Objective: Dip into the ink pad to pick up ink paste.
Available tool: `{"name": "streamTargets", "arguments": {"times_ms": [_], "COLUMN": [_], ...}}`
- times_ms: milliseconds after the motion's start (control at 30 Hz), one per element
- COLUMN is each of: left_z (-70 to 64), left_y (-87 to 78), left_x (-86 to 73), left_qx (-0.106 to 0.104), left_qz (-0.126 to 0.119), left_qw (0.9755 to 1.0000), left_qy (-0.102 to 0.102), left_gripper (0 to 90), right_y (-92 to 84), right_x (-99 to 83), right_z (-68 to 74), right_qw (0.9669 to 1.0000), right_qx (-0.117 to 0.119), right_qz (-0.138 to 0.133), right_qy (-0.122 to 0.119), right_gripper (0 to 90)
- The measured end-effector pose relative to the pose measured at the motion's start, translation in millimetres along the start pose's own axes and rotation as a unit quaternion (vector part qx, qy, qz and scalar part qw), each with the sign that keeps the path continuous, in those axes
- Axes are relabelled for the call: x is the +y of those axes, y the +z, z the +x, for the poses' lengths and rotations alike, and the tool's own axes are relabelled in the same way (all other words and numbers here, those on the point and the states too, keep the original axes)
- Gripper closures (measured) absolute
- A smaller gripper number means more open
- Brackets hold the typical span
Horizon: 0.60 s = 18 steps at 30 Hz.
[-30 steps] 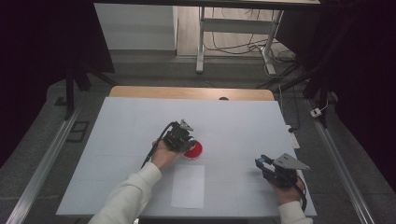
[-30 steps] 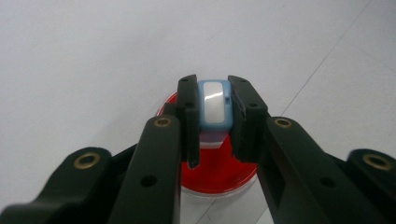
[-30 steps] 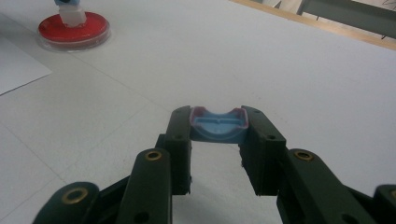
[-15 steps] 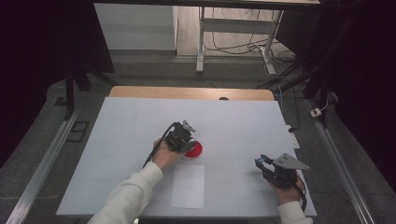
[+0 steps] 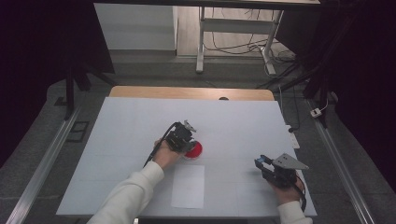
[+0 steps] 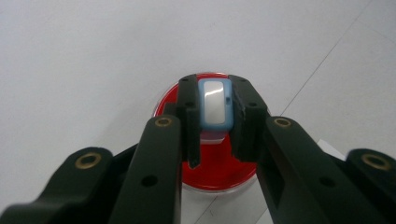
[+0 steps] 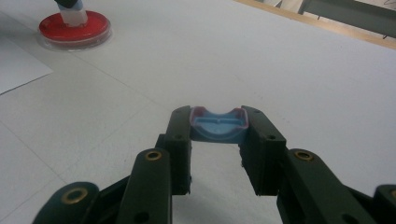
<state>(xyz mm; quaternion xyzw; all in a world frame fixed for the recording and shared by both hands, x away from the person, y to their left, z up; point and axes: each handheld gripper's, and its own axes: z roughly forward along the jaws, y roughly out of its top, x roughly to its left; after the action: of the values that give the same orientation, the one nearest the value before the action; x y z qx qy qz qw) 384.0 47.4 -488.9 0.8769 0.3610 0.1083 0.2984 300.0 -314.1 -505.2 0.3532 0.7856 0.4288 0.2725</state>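
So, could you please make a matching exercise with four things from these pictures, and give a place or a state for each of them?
Things:
1. red dish
2. blue-rimmed stamp
3. blue cap
4. white sheet

Places or states:
A. clamped in the right tool
B. flat on the table, near the person's edge
C. under the left tool, on the table
D. clamped in the left tool, over the dish

Pairs: 1-C, 2-D, 3-A, 4-B
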Motion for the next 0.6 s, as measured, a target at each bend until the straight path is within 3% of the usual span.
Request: {"name": "streamTargets", "arguments": {"times_ms": [200, 367, 600], "left_z": [-0.2, 3.9, 5.0], "left_y": [-2.3, -16.1, -32.4], "left_x": [-0.2, 0.8, 3.1], "left_qx": [-0.001, -0.015, -0.006], "left_qz": [-0.002, -0.032, -0.050], "left_qw": [1.0000, 0.9993, 0.9988], "left_qy": [0.002, -0.010, 0.000], "left_gripper": [75.3, 75.1, 75.0], "right_y": [0.0, -0.3, 0.1], "right_x": [0.0, 0.1, 0.1], "right_z": [0.0, -0.8, -0.2], "right_qw": [1.0000, 1.0000, 1.0000], "right_qx": [0.000, 0.000, 0.000], "right_qz": [0.001, 0.000, 0.000], "right_qy": [-0.001, -0.001, -0.001], "right_gripper": [64.5, 64.6, 64.5]}}
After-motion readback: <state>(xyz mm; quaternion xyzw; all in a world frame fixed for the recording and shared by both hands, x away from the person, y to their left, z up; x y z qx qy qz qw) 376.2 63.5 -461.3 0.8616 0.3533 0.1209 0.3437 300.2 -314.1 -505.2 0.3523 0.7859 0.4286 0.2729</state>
